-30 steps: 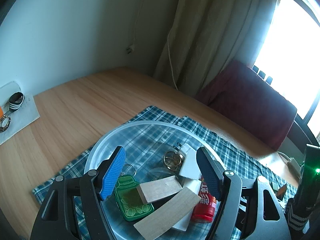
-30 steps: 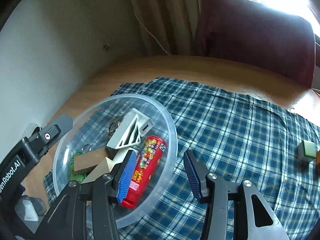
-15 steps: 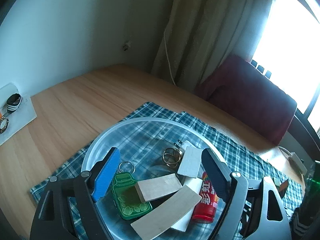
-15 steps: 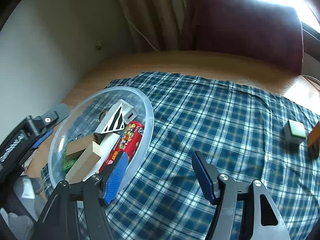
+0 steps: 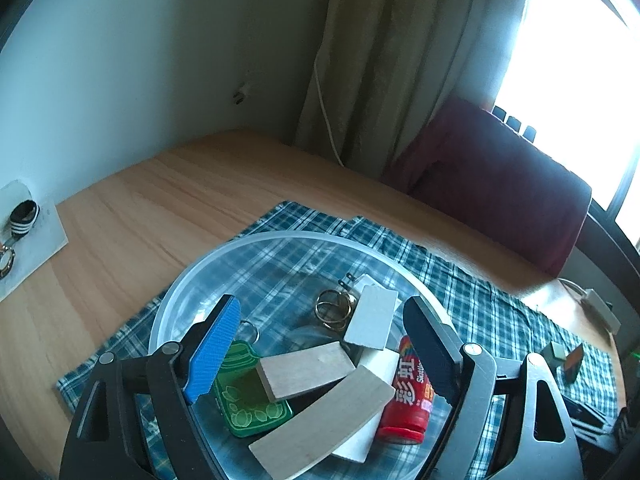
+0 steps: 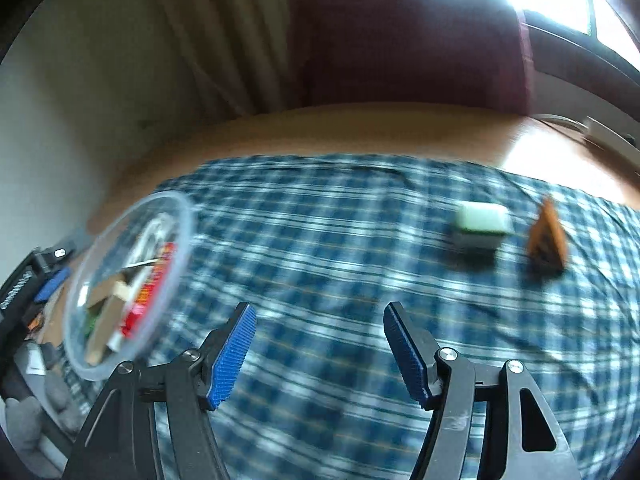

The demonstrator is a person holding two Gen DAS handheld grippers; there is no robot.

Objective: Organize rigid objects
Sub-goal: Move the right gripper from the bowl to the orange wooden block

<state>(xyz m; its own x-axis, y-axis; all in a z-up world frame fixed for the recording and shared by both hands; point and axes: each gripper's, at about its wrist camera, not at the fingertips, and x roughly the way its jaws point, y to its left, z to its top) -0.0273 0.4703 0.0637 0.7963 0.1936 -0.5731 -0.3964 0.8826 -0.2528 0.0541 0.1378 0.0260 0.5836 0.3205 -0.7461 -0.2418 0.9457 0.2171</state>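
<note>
A clear plastic bowl (image 5: 280,240) rests on a blue plaid cloth (image 6: 340,240). In it lie two wooden blocks (image 5: 304,372), a white block (image 5: 372,320), a red candy tube (image 5: 408,400), a green tag (image 5: 248,404) and metal rings (image 5: 332,310). My left gripper (image 5: 324,352) hovers open just above the bowl's contents, holding nothing. My right gripper (image 6: 320,352) is open and empty over bare cloth to the right of the bowl (image 6: 176,248). Farther right on the cloth sit a pale green and white cube (image 6: 480,228) and an orange triangular piece (image 6: 546,242).
The cloth lies on a wooden table (image 5: 160,200) against a wall. A dark red chair back (image 5: 500,184) stands behind the table, by a curtain and bright window. A white sheet with small items (image 5: 24,232) lies at the table's left edge.
My right gripper has swung right, away from the bowl and toward the cube and orange piece; its view is motion-blurred. My left gripper has opened a little wider and stays over the bowl.
</note>
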